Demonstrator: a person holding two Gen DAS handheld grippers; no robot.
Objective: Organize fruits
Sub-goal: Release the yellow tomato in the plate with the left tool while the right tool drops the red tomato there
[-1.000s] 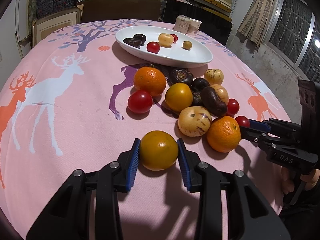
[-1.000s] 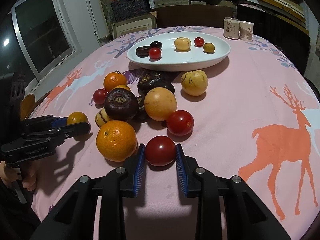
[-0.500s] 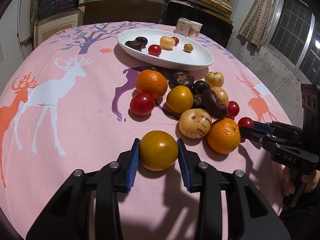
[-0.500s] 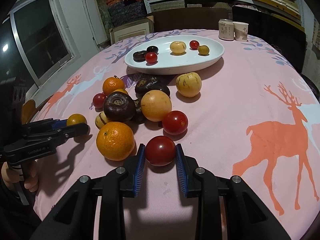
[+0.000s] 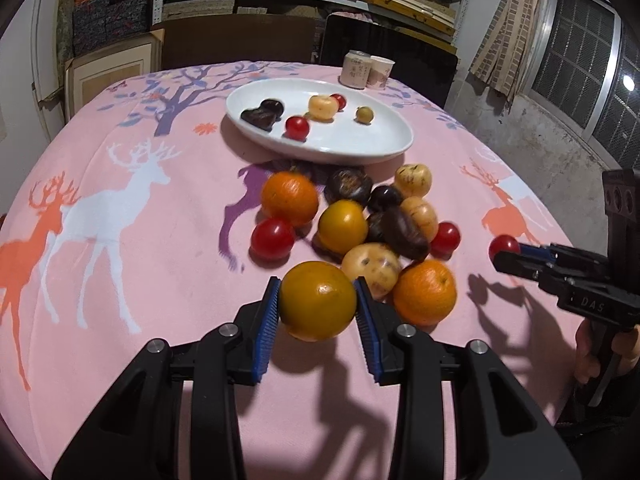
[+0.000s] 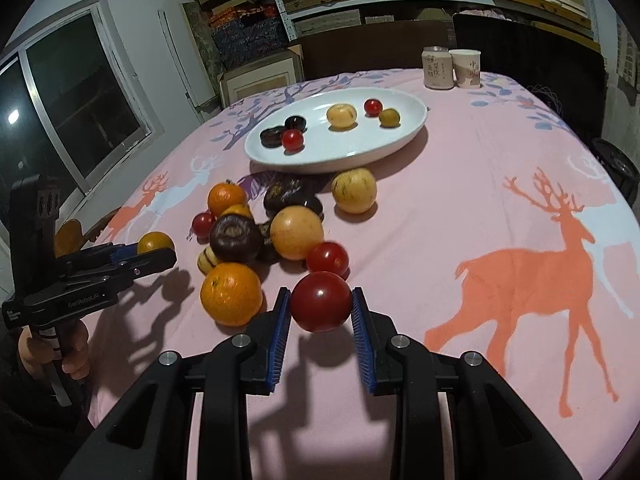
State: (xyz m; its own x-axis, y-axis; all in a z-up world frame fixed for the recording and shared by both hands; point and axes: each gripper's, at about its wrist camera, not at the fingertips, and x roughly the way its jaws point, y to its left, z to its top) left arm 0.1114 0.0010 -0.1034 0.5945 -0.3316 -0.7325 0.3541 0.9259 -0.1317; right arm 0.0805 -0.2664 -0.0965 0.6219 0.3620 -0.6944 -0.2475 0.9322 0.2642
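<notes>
My left gripper (image 5: 317,312) is shut on a yellow-orange tomato (image 5: 317,300) and holds it above the pink cloth. My right gripper (image 6: 320,316) is shut on a red tomato (image 6: 321,301), also lifted; it shows at the right of the left wrist view (image 5: 505,246). A pile of fruits lies in mid-table: oranges (image 5: 289,198) (image 5: 425,298), red tomatoes (image 5: 273,238), yellow melons (image 5: 371,265) and dark fruits (image 5: 400,232). A white oval plate (image 5: 352,148) behind the pile holds several small fruits.
Two paper cups (image 5: 367,69) stand at the table's far edge behind the plate. Shelves with boxes fill the back wall. The pink deer-print tablecloth (image 5: 120,200) covers the round table; its edge drops off near both grippers.
Both grippers have lifted their fruit off the cloth and moved forward toward the pile and plate. The rest of the fruit has not moved.
</notes>
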